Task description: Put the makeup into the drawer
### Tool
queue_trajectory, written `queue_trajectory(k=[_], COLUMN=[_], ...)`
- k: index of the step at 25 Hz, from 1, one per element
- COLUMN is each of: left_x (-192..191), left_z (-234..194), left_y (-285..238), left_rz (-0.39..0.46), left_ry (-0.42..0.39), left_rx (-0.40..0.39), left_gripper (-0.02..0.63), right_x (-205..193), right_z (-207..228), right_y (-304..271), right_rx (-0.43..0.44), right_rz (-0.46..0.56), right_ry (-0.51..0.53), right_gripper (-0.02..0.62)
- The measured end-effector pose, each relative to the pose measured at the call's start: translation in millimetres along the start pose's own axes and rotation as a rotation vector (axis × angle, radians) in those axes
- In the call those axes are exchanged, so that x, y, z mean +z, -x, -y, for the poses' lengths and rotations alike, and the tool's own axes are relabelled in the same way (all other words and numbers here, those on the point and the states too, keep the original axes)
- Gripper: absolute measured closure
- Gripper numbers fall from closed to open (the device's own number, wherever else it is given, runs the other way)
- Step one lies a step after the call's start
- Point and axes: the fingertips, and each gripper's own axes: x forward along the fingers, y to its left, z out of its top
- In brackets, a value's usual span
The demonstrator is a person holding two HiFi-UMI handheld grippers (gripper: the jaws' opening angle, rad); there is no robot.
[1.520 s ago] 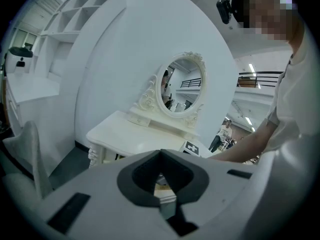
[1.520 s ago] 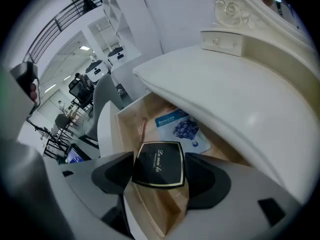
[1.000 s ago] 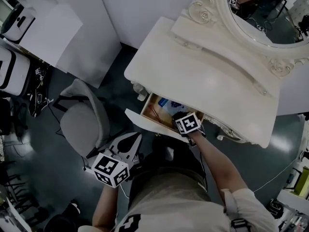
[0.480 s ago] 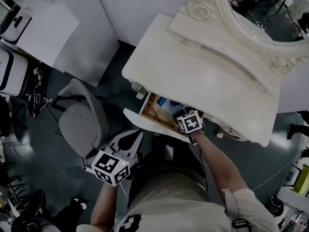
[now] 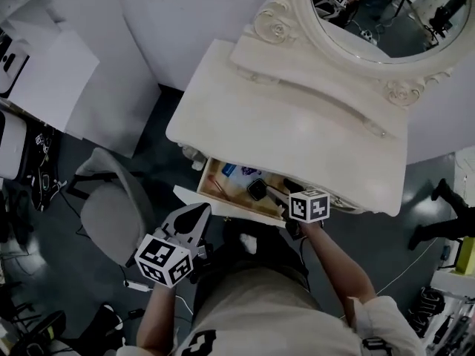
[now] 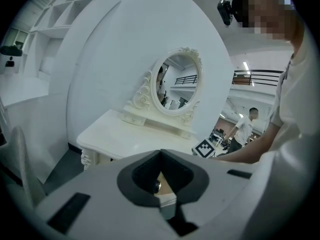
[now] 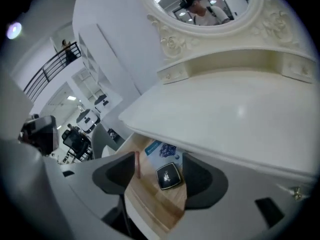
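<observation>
The cream dressing table's drawer (image 5: 194, 197) stands pulled out. On its wooden floor lie a black makeup compact (image 5: 256, 189) (image 7: 168, 176), a blue packet (image 5: 228, 170) (image 7: 162, 150) and a thin red pencil (image 5: 216, 185) (image 7: 137, 164). My right gripper (image 5: 282, 196) (image 7: 160, 180) hovers above the drawer's right part, open, with nothing between its pads; the compact lies below, apart from it. My left gripper (image 5: 200, 211) (image 6: 160, 155) is shut and empty, held low in front of the drawer's left corner.
The dressing table top (image 5: 297, 132) is bare, with an oval mirror (image 5: 371, 13) behind it. A grey chair (image 5: 107, 210) stands to the left of the drawer. White boxes sit at the far left. A person's legs (image 5: 434, 213) show at the right edge.
My right gripper has lifted out of the drawer and drawn back to the right, uncovering the black compact on the drawer floor. The left gripper has barely shifted.
</observation>
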Motion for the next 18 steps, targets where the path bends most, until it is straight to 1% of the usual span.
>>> queue_trajectory(k=[3, 5, 6, 7, 8, 9, 11, 13, 15, 18], left_x=[13, 22, 27, 30, 33, 33, 32, 30, 28, 23], left_z=[0, 5, 9, 13, 16, 18, 19, 20, 24, 29], left_y=[1, -1, -3, -4, -5, -5, -1, 2, 3, 4], left_rz=[0.038, 0.071, 0.082, 0.088, 0.089, 0.087, 0.077, 0.068, 0.06, 0.048], left_ry=[-0.024, -0.042, -0.05, -0.056, -0.057, -0.053, -0.049, -0.061, -0.081, -0.1], left_rx=[0.0, -0.027, -0.047, -0.07, -0.093, -0.11, -0.119, -0.118, -0.127, -0.142], left_gripper=[0.549, 0.551, 0.549, 0.551, 0.551, 0.551, 0.551, 0.551, 0.551, 0.551], right_x=[8, 17, 23, 28, 31, 31, 27, 27, 29, 31], right_z=[-18, -30, -36, -43, -50, -60, -84, -104, -120, -139], right_y=[14, 25, 31, 38, 44, 47, 50, 55, 66, 82], right_rx=[0.077, 0.117, 0.13, 0.138, 0.145, 0.158, 0.194, 0.226, 0.261, 0.317], right_rz=[0.054, 0.095, 0.117, 0.134, 0.142, 0.135, 0.101, 0.091, 0.111, 0.15], right_ry=[-0.088, -0.127, -0.129, -0.114, -0.084, -0.043, 0.044, 0.1, 0.111, 0.1], right_gripper=[0.29, 0.293, 0.309, 0.385, 0.512, 0.541, 0.562, 0.565, 0.565, 0.565])
